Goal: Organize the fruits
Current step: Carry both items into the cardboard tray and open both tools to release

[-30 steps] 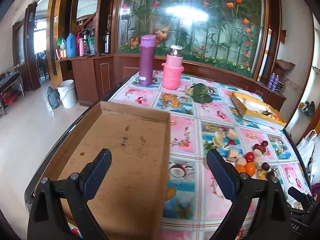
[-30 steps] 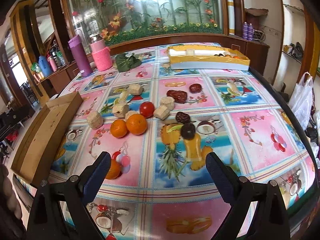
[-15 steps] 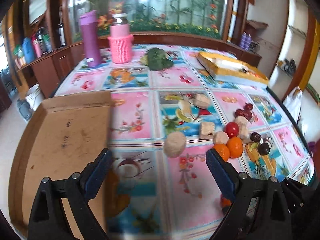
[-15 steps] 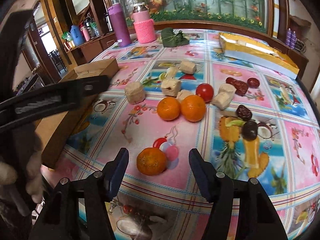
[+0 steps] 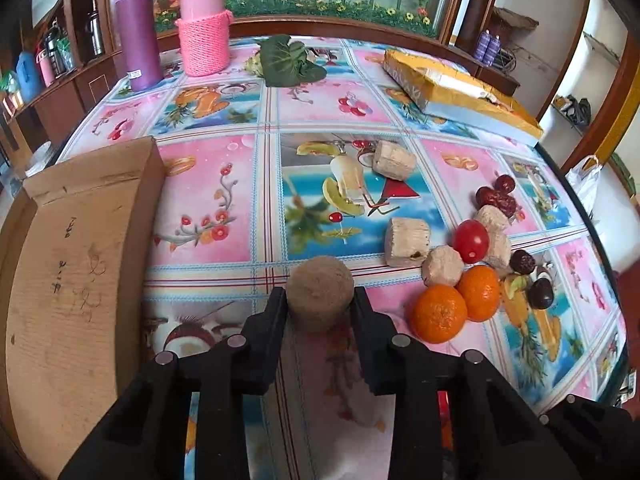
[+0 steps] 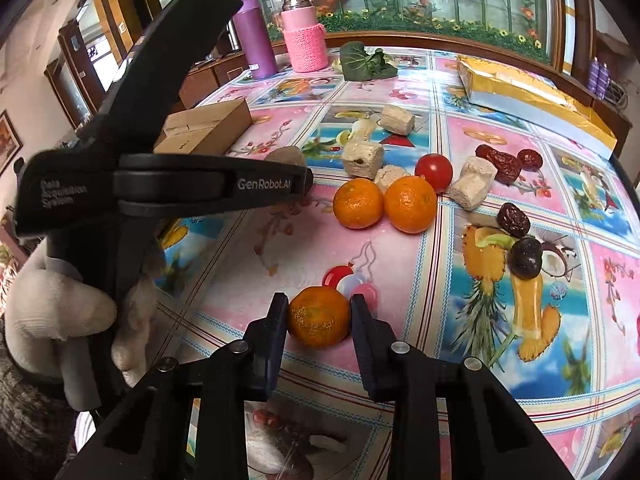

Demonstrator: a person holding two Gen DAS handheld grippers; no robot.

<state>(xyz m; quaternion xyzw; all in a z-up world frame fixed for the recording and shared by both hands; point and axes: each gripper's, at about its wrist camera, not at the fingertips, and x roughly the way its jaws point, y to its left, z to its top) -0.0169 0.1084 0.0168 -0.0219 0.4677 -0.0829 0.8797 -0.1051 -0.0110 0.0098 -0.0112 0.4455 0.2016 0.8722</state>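
Observation:
My left gripper (image 5: 320,301) is closing on a tan, rough round chunk (image 5: 320,290) that rests on the fruit-print tablecloth, and both pads touch its sides. In the right wrist view my right gripper (image 6: 319,314) is closing on a lone tangerine (image 6: 319,320) near the table's front edge, pads against it on both sides. Two more tangerines (image 6: 384,204), a cherry tomato (image 6: 434,166), several beige chunks (image 6: 362,158) and dark dates (image 6: 502,160) lie clustered beyond. The left gripper's body (image 6: 200,188) crosses that view at the left, held by a gloved hand (image 6: 60,312).
An open flat cardboard box (image 5: 80,240) lies at the table's left. A yellow box (image 5: 460,88) sits at the back right. A purple flask (image 5: 138,28), a pink knitted bottle (image 5: 204,28) and a green leaf (image 5: 288,60) stand at the back. The table edge curves on the right.
Both grippers dropped toward the table and their jaws went from wide to closed, the left around the tan chunk and the right around the lone tangerine. The left swung rightward off the cardboard box.

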